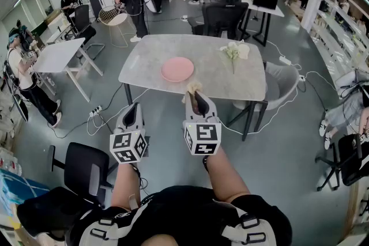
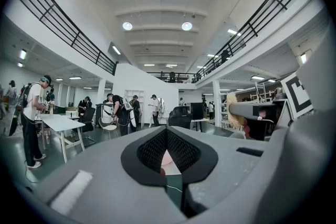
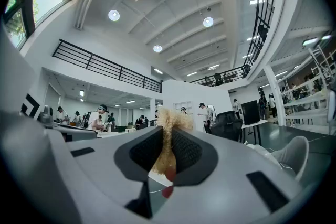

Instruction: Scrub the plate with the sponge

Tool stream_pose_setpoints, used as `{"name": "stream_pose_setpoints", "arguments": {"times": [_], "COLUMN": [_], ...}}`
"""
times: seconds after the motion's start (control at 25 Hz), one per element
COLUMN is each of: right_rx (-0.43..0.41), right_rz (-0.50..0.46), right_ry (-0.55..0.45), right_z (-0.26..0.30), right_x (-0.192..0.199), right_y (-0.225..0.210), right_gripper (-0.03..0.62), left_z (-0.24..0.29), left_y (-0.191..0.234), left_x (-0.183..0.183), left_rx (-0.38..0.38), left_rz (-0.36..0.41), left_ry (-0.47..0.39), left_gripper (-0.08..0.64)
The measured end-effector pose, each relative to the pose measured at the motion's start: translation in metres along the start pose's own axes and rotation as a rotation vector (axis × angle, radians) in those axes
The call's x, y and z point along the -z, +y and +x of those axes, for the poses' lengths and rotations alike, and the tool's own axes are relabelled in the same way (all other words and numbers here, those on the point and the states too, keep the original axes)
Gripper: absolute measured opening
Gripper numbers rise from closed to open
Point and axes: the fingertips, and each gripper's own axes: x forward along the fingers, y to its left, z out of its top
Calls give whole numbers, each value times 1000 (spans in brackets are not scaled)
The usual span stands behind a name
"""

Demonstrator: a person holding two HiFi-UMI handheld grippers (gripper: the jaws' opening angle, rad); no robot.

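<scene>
The plate (image 1: 177,69) lies flat on the table (image 1: 150,49), left of the middle and nearer the near edge than the far one. Bare tabletop lies all round it. The flowers (image 1: 234,52) lie well apart to its right.

The near edge runs just this side of the plate, and open floor (image 1: 164,124) lies between that edge and the person. A black chair (image 1: 223,17) stands past the far edge. A grey chair (image 1: 283,79) sits at the right end. Cables (image 1: 101,118) trail on the floor by the left legs. A white desk (image 1: 57,56) stands well off to the left, with people beyond it.

The sponge (image 1: 192,87), a tan fibrous pad, shows against the table's near edge. It is near the plate's near-right rim but apart from it. The right gripper (image 1: 196,96) holds it. In the right gripper view the jaws stand narrow, pressed on the sponge from both sides, and its frayed top rises above them.

The left gripper (image 1: 134,106) is level beside it to the left, short of the table edge. In the left gripper view its jaws are closed together with nothing in them, and a sliver of pink shows past the gap.
</scene>
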Motion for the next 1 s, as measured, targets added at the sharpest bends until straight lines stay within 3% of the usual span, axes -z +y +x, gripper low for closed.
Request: {"name": "stream_pose_setpoints", "arguments": {"times": [0.24,0.76,1.0], "right_rx": [-10,-13,6], "right_rz": [6,-14,-27], "right_ry": [-2,-1,20], "right_z": [7,14,23], "right_x": [2,15,23], "right_y": [17,73,77], "right_gripper": [52,52,53], "left_z": [-4,-21,-14], "left_y": [11,58,73], "left_x": [-4,10,13], "left_rx": [3,35,45], "left_rz": [18,-18,-26], "left_ry": [-9,-21,-10], "left_gripper": [-2,-2,-2]}}
